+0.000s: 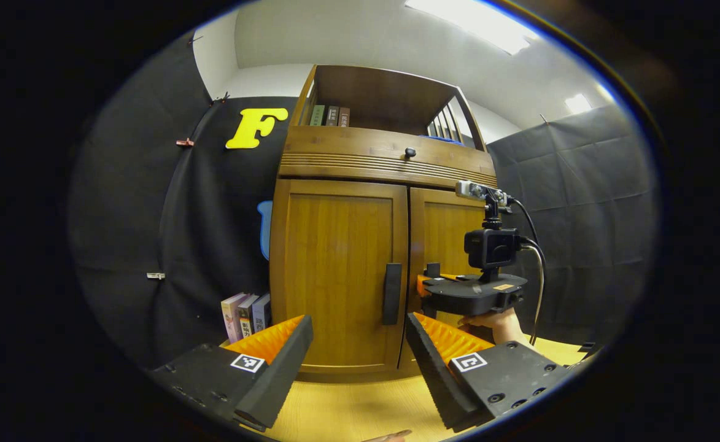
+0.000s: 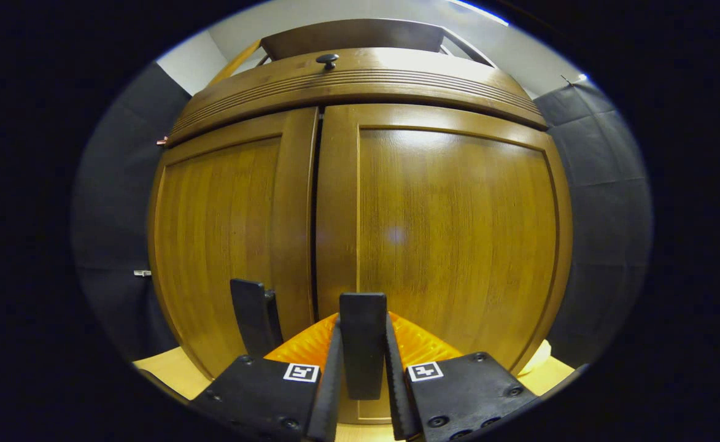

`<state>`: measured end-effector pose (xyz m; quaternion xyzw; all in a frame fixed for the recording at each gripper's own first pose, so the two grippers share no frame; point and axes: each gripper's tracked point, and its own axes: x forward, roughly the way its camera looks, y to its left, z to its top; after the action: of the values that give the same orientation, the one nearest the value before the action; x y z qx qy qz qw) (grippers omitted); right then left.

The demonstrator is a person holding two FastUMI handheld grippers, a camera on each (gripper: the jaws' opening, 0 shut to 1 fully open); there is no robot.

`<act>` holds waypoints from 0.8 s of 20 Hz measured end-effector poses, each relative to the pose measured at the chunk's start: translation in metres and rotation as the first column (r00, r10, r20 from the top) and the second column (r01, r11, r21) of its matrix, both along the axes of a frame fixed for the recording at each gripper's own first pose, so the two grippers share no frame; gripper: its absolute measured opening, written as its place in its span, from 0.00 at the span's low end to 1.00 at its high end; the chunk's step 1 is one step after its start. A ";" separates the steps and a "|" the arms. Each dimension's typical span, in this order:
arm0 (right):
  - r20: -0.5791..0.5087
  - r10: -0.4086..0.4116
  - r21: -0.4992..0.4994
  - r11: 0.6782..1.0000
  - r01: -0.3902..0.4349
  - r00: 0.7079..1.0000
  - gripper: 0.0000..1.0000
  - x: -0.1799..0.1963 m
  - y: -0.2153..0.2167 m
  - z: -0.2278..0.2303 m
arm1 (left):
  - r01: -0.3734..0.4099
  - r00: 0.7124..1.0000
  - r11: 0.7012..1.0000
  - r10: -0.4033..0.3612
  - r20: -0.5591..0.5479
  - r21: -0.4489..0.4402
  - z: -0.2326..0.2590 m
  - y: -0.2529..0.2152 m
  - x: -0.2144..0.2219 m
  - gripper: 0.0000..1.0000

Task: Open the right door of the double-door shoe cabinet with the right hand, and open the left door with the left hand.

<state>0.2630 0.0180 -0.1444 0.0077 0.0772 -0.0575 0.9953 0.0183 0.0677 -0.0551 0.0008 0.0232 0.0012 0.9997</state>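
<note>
The wooden shoe cabinet [image 1: 335, 159] stands on a table, with both doors closed. In the right gripper view, my right gripper [image 2: 363, 328] is shut on the dark upright handle [image 2: 363, 368] of the right door [image 2: 458, 233]; one finger presses each side of it. The left door's handle [image 2: 255, 316] stands free beside it. In the left gripper view, my left gripper [image 1: 358, 325] is open and a short way in front of the left door [image 1: 335, 270]; its handle [image 1: 391, 293] shows between the fingers. The right gripper [image 1: 426, 279], held by a hand [image 1: 495, 322], sits at the right door.
The cabinet stands on a light wooden table [image 1: 347, 411]. Several books [image 1: 246, 314] stand against its left side, and more books [image 1: 329, 115] are on the open top shelf. A drawer with a small knob [image 1: 409, 151] runs above the doors. Black cloth walls surround the booth.
</note>
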 end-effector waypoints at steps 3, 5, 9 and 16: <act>-0.014 0.013 -0.007 1.000 -0.014 1.000 0.25 0.001 0.004 -0.001 | -0.019 1.000 1.000 0.019 0.009 0.003 0.003 0.004 -0.006 0.94; -0.018 0.030 -0.014 0.999 -0.030 0.999 0.25 -0.003 0.005 0.000 | -0.024 1.000 1.000 0.024 0.017 0.001 0.005 0.005 -0.009 0.94; -0.029 0.081 -0.006 0.997 -0.081 0.996 0.25 -0.024 0.006 0.005 | -0.026 0.999 1.000 0.026 0.019 0.001 0.007 -0.001 -0.016 0.95; -0.030 0.150 -0.024 0.988 -0.151 0.988 0.25 -0.090 -0.005 0.022 | 0.004 1.000 1.000 -0.004 0.001 -0.018 0.008 -0.041 -0.030 0.94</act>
<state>0.1729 0.0131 -0.1223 -0.0120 0.0910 0.0167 0.9956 -0.0119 0.0271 -0.0470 -0.0079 0.0229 -0.0011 0.9997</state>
